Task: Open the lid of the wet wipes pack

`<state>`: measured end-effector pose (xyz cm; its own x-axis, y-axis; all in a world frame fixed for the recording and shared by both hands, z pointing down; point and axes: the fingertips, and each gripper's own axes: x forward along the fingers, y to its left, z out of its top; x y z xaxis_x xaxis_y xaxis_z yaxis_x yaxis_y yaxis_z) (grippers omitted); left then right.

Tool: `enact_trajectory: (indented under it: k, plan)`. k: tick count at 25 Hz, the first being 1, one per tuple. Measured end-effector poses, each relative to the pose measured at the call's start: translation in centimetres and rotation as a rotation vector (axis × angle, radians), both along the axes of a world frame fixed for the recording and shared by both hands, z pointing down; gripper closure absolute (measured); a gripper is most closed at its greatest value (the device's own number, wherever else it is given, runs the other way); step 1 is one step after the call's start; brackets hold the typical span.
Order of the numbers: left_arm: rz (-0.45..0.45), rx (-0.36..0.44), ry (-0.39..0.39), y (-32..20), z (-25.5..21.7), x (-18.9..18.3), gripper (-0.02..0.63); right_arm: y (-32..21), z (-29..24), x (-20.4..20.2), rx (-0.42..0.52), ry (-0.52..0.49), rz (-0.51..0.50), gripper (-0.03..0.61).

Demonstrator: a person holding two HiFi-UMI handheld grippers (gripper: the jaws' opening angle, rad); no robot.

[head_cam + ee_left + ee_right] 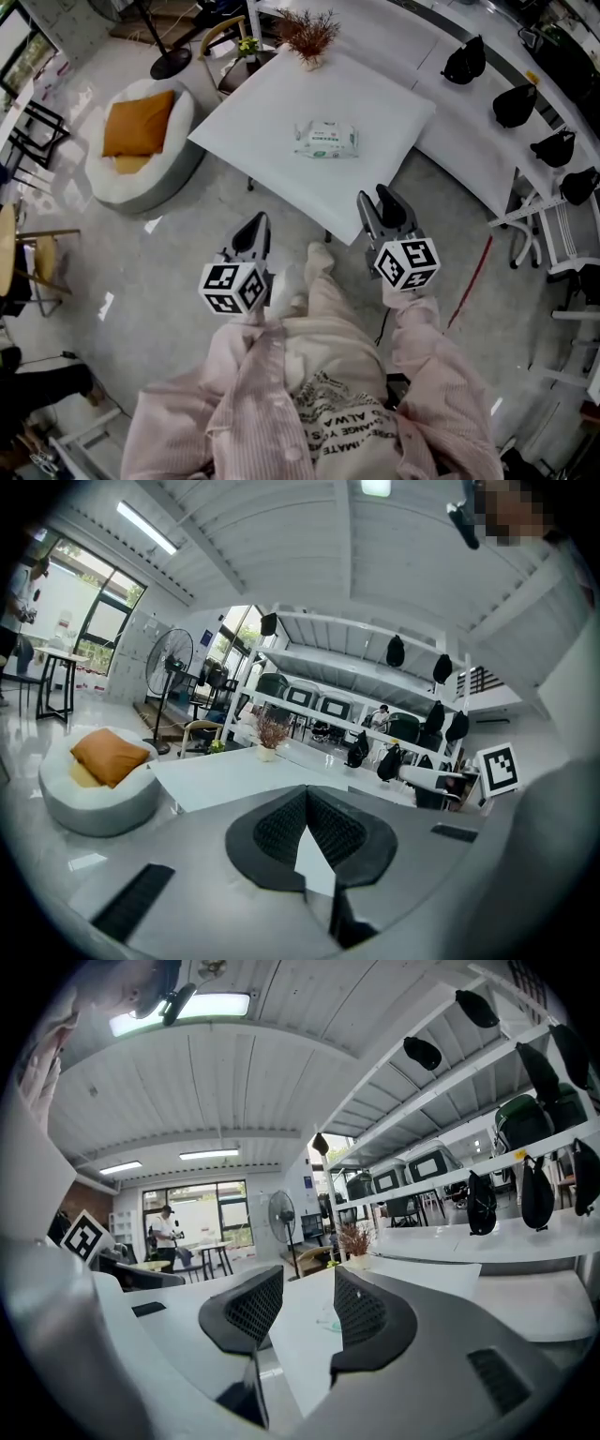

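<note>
The wet wipes pack [325,139], white with green print, lies flat near the middle of the white square table [272,103], its lid down. Both grippers hang short of the table's near edge, over the floor. My left gripper [252,232] is shut, and in the left gripper view its jaws [306,801] meet at their tips with nothing between them. My right gripper [382,204] is open and empty. In the right gripper view [307,1302] the tabletop shows through the gap, with a small pale green shape that looks like the pack [330,1324] far off.
A dried plant in a vase [307,37] stands at the table's far edge. A white beanbag seat with an orange cushion [141,141] sits on the floor to the left. A long white counter with black bags [464,61] runs along the right.
</note>
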<state>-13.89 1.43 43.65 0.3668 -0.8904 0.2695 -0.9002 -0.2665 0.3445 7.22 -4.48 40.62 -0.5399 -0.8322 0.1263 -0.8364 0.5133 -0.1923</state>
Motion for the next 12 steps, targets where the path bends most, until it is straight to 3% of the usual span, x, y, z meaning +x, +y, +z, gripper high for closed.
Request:
enact_trajectory:
  k: [12]
  plan:
    - [0.006, -0.091, 0.012, -6.4, 2.7, -0.6, 0.614, -7.2, 3.3, -1.2, -0.094, 0.057, -0.026, 0.426]
